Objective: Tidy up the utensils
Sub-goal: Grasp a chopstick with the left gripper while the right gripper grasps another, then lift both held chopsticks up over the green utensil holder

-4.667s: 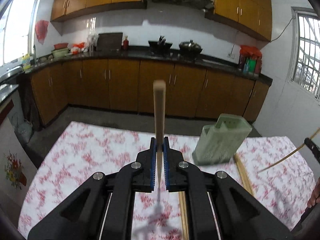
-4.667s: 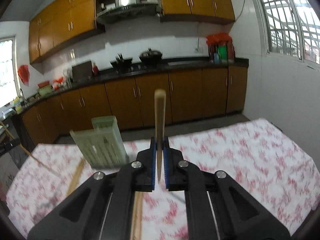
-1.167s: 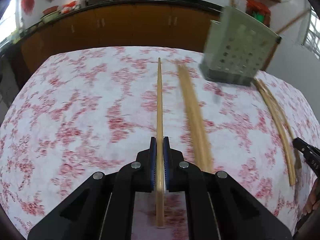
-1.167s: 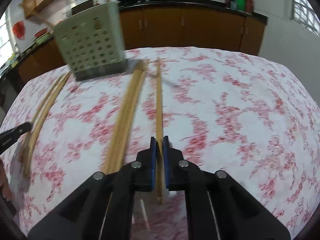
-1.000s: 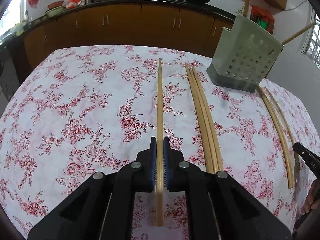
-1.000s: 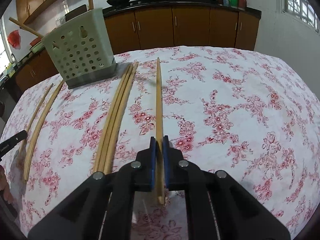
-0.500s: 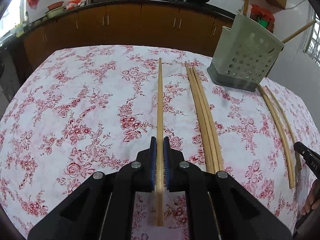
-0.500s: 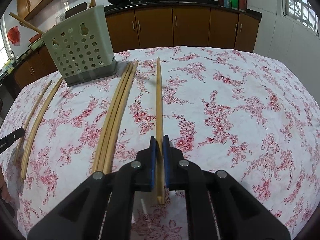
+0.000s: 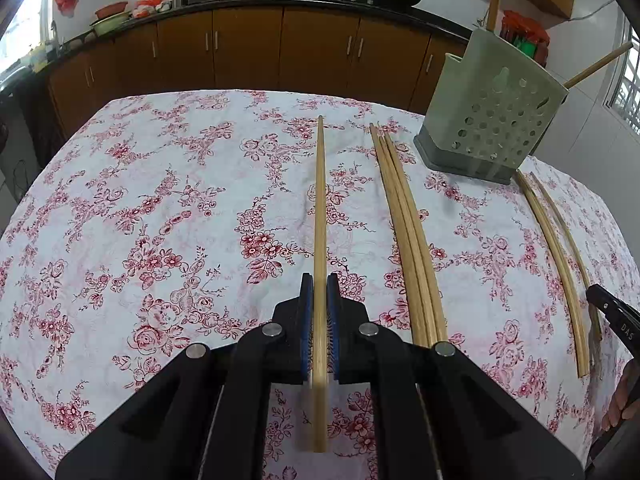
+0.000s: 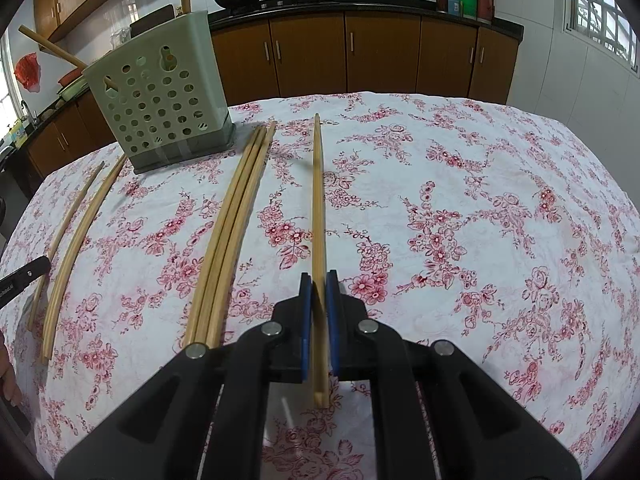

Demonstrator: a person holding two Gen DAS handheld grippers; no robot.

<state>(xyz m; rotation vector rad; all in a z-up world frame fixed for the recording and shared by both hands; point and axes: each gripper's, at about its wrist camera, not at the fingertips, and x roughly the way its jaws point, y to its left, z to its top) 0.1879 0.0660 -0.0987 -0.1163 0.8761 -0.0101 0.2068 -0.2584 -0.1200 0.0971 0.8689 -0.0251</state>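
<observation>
Both tongs are closed, each on one chopstick: left tongs (image 9: 319,300) hold a chopstick (image 9: 319,208), right tongs (image 10: 319,298) another (image 10: 318,200). Both sticks point forward, low over the table (image 9: 120,200). Lift, tip upright, then lower into the holder (image 10: 160,96) slowly.

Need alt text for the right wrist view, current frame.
The right gripper is shut on a single wooden chopstick that lies forward along a floral tablecloth. To its left lie a bundle of three chopsticks and two more chopsticks, near a green perforated holder with two chopsticks standing in it.
</observation>
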